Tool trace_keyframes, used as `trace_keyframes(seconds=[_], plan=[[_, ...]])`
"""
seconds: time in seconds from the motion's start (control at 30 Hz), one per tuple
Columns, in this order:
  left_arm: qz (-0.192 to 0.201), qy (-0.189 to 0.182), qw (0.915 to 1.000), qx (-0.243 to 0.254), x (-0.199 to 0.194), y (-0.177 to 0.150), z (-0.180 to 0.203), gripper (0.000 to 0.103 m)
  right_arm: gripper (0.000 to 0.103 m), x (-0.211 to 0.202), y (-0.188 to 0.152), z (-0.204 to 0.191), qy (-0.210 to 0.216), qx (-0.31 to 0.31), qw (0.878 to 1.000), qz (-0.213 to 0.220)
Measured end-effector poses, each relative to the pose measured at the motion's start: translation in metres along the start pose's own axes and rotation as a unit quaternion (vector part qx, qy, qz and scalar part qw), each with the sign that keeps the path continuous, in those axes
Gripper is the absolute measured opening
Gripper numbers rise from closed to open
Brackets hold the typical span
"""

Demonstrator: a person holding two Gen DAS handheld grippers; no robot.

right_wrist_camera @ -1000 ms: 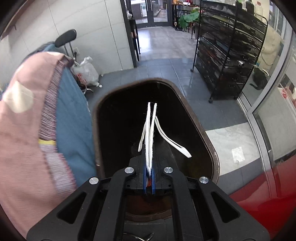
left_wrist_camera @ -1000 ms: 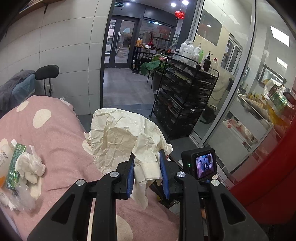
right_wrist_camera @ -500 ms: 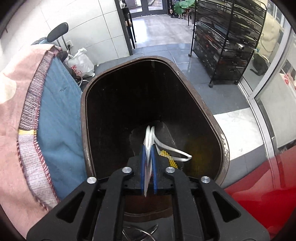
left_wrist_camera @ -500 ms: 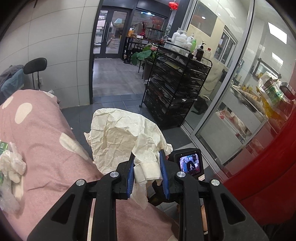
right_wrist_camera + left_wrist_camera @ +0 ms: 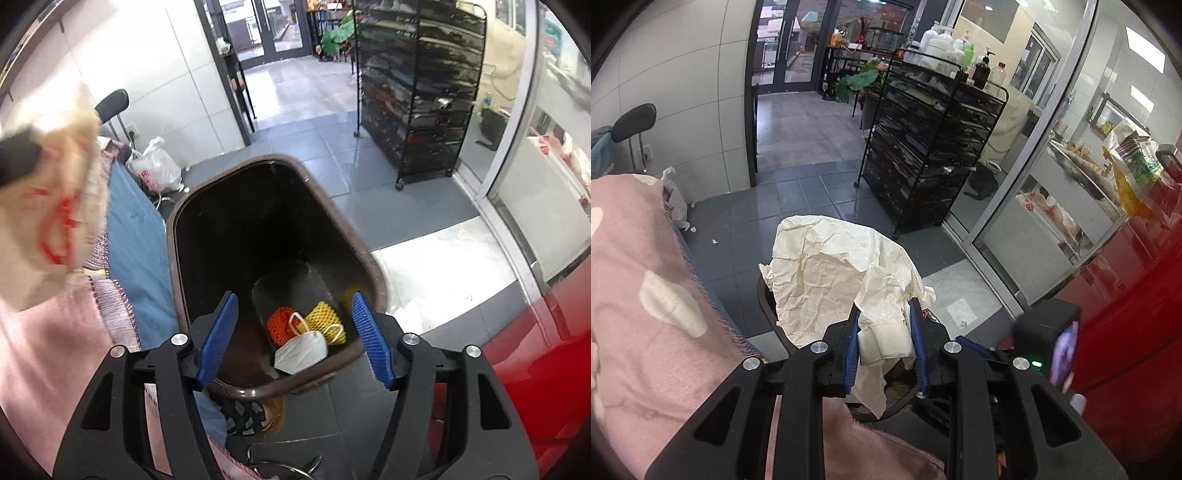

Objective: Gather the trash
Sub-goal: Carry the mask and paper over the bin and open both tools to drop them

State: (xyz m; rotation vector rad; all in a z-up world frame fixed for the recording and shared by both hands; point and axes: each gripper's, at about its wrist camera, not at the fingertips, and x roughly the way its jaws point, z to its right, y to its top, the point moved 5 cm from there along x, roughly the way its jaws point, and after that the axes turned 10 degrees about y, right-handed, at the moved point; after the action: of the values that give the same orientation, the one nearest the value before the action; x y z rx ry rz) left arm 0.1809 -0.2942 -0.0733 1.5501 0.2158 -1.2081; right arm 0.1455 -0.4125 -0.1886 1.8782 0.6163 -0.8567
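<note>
So the brown bin [image 5: 273, 229] sits on the floor right beside the pink blanket [image 5: 646, 295], long axis running away from the cameras. Right gripper [image 5: 291, 336] hangs over it, jaws opening with nothing between them; a white mask [image 5: 301, 350] lies inside. Left gripper [image 5: 884, 345] is clamped on crumpled paper [image 5: 831, 273], roughly above the bin's near rim, so probably just a short drop.

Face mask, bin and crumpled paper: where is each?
Face mask [image 5: 301, 350], right wrist view, on its white front.
Bin [image 5: 295, 166], right wrist view, on its far rim.
Crumpled paper [image 5: 827, 273], left wrist view, on its wrinkled middle.
</note>
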Motion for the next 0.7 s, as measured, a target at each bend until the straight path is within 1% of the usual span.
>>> trace_keyframes(seconds=[0.17,0.27,0.4,0.5,0.6,0.63,0.67,0.7], plan=[[-0.022,0.003,0.9996,0.016,0.019,-0.002,0.008,0.025,0.067,-0.024,-0.001,0.011,-0.012,0.007,1.0,0.02],[-0.041,-0.003,0.9989,0.021,0.032,-0.003,0.014,0.025,0.067,-0.033,-0.002,0.017,-0.017,0.013,0.999,0.03],[-0.067,-0.005,0.9975,0.021,0.049,-0.004,0.021,0.025,0.067,-0.041,-0.004,0.024,-0.023,0.02,0.999,0.036],[-0.075,-0.005,0.9967,0.032,0.055,-0.007,0.025,0.025,0.067,-0.045,-0.007,0.026,-0.025,0.024,0.999,0.041],[-0.081,-0.009,0.9959,0.039,0.059,-0.012,0.027,0.034,0.067,-0.047,-0.008,0.028,-0.028,0.026,0.998,0.043],[-0.081,-0.006,0.996,0.039,0.059,-0.012,0.026,0.041,0.067,-0.048,-0.008,0.029,-0.028,0.028,0.998,0.043],[-0.079,-0.003,0.9962,0.036,0.059,-0.012,0.025,0.051,0.067,-0.048,-0.007,0.03,-0.029,0.028,0.998,0.044],[-0.077,-0.003,0.9965,0.032,0.059,-0.012,0.023,0.057,0.067,-0.048,-0.006,0.031,-0.03,0.029,0.998,0.046]])
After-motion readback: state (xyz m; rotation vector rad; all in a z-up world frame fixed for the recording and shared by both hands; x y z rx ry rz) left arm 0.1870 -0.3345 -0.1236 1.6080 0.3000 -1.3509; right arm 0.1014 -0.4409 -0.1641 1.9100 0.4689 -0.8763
